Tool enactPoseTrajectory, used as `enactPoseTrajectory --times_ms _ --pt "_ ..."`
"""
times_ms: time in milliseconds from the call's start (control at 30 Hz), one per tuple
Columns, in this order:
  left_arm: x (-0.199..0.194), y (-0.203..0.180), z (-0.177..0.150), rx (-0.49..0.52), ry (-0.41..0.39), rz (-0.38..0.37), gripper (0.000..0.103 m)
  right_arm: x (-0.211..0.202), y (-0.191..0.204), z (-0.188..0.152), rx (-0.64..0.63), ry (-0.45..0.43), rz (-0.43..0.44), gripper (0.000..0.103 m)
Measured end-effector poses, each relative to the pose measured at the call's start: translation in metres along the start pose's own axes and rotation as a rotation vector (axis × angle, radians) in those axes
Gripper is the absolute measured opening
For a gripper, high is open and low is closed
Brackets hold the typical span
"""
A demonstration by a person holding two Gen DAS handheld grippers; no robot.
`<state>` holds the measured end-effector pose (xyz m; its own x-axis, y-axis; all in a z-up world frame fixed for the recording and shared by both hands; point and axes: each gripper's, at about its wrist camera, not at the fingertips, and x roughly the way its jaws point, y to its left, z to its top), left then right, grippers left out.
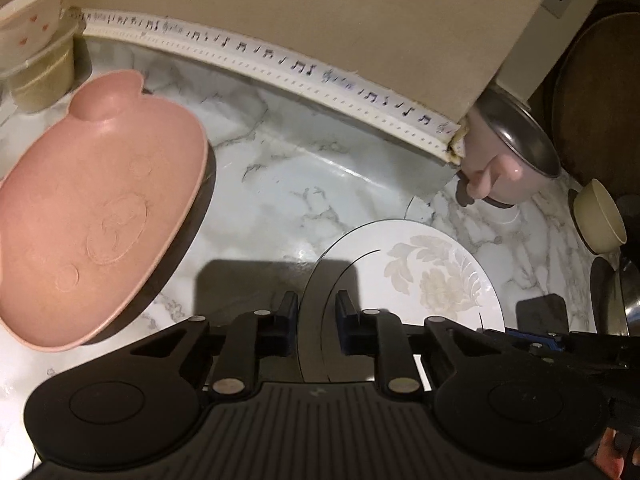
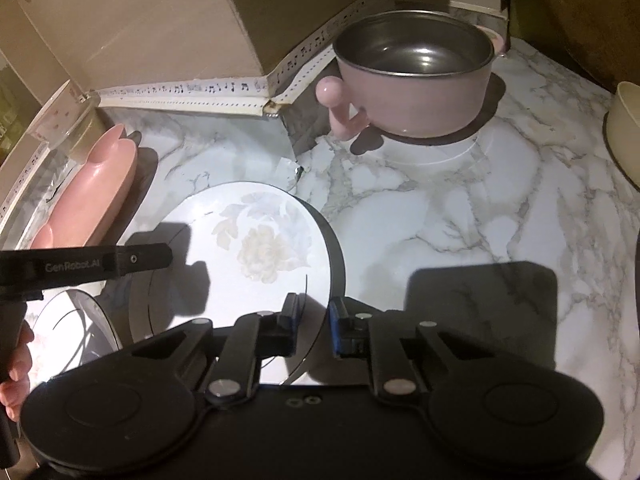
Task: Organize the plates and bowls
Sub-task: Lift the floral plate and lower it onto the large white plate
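Right hand-held gripper: fingers set narrow on either side of the near rim of the floral plate. The rim edge runs through the gap between the pads; I can't tell if they actually pinch it.

Left hand-held gripper: same picture. Narrow gap, with a plate's rim line passing between the fingers; contact is unclear. In the right wrist view the left unit reaches over the floral plate's left side, and a second floral plate sits under it, just left of the first.

Everything else relative to the floral plate, all on the marble tabletop:
- pink pig-face plate: to the left, near, apart from it. It looks propped on a dark base; its edge is raised in the right wrist view.
- pink steel-lined bowl with knob handle: beyond and to the right, well apart, standing on a round white disc.
- cream bowl: far right, by the tabletop edge.
- heart-print bowl: far left rear, stacked on a clear container.
- cardboard box with music-note trim: directly behind it.
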<state>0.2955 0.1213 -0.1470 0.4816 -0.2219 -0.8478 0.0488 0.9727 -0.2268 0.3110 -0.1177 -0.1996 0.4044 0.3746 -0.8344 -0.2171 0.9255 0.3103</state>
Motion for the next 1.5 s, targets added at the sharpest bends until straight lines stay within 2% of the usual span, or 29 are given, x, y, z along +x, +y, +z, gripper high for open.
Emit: enactPoseTrajectory --times_ms 300,800,1000,1500 --pt "-0.015 -0.006 0.006 -0.014 -0.039 -0.004 0.019 -0.013 0.002 0.006 0.007 -0.021 -0.008 0.015" --pt "-0.070 -0.003 0.005 -0.014 -0.032 0.040 0.019 -0.059 0.030 0.011 -0.028 -0.030 0.039 0.013" --pt "-0.095 0.013 -0.008 -0.036 -0.030 0.074 0.019 -0.066 0.055 0.000 -0.061 -0.014 0.068 0.013" --pt "-0.139 0.061 -0.070 -0.133 -0.021 0.152 0.019 -0.069 0.114 -0.036 -0.191 0.064 0.154 0.013"
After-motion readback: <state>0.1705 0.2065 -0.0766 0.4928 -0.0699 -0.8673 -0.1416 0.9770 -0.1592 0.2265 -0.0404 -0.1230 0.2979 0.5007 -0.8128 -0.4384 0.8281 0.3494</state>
